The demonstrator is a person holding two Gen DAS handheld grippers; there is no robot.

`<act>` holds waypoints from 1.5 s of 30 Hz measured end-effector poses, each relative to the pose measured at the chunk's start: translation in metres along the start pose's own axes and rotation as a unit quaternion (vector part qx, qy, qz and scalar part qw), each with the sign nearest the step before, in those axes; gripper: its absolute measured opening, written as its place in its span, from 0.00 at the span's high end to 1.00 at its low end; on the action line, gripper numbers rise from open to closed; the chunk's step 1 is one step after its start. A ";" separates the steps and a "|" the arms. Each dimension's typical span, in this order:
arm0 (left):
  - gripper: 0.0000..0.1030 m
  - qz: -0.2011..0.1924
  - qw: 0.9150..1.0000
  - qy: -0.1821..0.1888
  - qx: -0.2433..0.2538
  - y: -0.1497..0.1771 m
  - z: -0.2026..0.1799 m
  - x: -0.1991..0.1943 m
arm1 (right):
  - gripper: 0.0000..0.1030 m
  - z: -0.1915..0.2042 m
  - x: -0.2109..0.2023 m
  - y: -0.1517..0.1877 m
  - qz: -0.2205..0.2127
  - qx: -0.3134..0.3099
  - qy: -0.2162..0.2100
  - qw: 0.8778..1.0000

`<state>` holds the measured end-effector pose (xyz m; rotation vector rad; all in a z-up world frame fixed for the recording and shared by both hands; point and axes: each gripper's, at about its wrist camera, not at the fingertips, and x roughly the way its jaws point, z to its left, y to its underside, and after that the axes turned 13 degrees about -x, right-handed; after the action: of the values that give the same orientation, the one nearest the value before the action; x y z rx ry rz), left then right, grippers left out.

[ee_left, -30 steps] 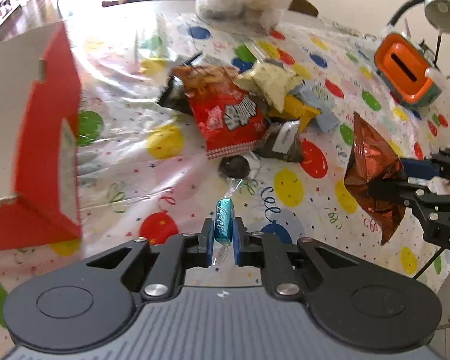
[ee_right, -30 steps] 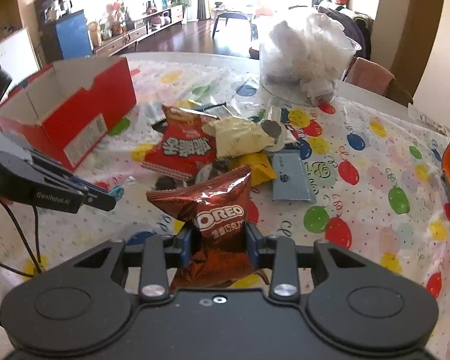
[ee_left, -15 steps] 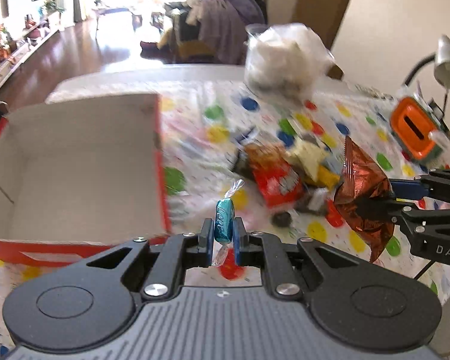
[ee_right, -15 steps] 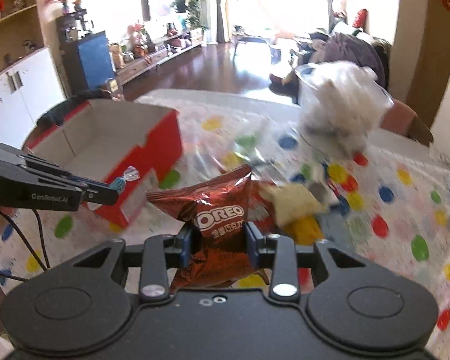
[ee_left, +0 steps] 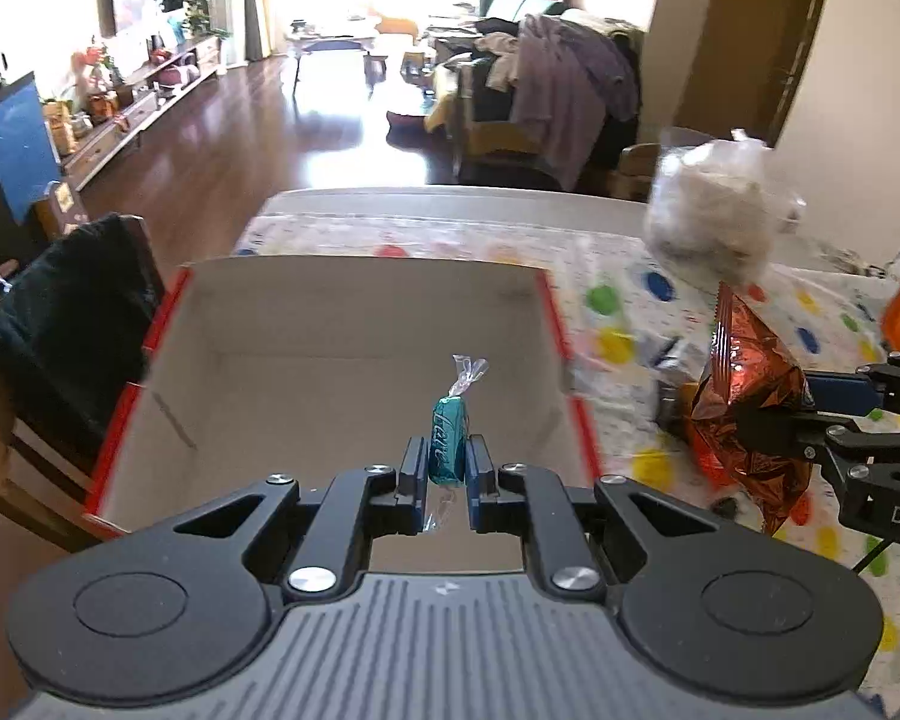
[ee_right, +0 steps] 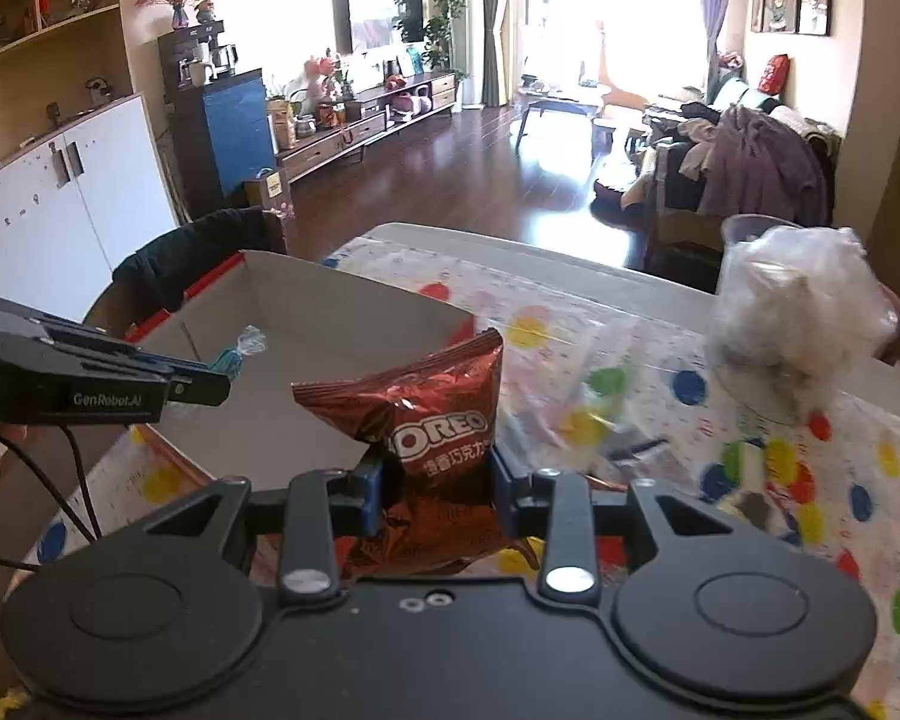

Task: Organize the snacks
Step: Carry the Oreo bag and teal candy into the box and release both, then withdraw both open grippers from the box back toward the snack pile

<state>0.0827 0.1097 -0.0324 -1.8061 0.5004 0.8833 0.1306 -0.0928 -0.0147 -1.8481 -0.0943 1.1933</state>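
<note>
I've got L gripper (ee_left: 445, 457) clamped on teal candy (ee_left: 448, 439) over the red box (ee_left: 354, 330). R gripper (ee_right: 437, 474) pinching Oreo bag (ee_right: 426, 420) beside box, above tablecloth (ee_right: 750, 420).

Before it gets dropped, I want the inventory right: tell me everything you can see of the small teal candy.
The teal candy is a small block in a shiny teal wrapper with white lettering and clear twisted ends. It stands nearly upright, one twist fanning above and the other hanging below, pinched by the shut left gripper, whose blue pads alone touch it. It hangs above the open red cardboard box, clear of the floor.
</note>
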 end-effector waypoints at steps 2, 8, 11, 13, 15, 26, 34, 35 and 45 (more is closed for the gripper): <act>0.88 0.002 1.000 -0.006 -0.002 -0.006 0.011 0.004 | 0.67 0.007 0.011 -0.010 0.001 0.001 -0.006 1.000; 0.88 0.012 0.999 -0.031 -0.006 -0.019 0.046 0.020 | 0.67 0.027 0.049 -0.033 0.012 0.007 -0.019 1.000; 0.88 0.022 0.999 -0.040 -0.013 -0.026 0.062 0.029 | 0.67 0.036 0.069 -0.044 0.023 0.001 -0.019 1.000; 0.88 0.031 0.998 -0.043 -0.016 -0.031 0.072 0.037 | 0.67 0.043 0.081 -0.049 0.033 -0.006 -0.016 0.999; 0.88 0.042 0.998 -0.048 -0.011 -0.034 0.079 0.045 | 0.67 0.050 0.092 -0.053 0.041 -0.018 -0.009 0.999; 0.88 0.095 0.993 -0.061 0.039 -0.031 0.090 0.082 | 0.82 0.084 0.149 -0.052 0.100 -0.058 -0.029 0.993; 0.88 0.121 0.989 -0.067 0.059 -0.024 0.090 0.096 | 0.71 0.085 0.153 -0.047 0.110 -0.042 -0.041 0.992; 0.88 0.121 0.989 -0.066 0.060 -0.023 0.090 0.095 | 0.70 0.084 0.153 -0.047 0.110 -0.039 -0.042 0.992; 0.82 0.117 0.991 -0.050 0.052 -0.021 0.090 0.083 | 0.45 0.079 0.133 -0.044 0.090 -0.013 -0.045 0.995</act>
<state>0.1204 0.2056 -0.1018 -1.6226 0.6903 1.0815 0.1581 0.0494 -0.0845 -1.8556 0.0058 1.4057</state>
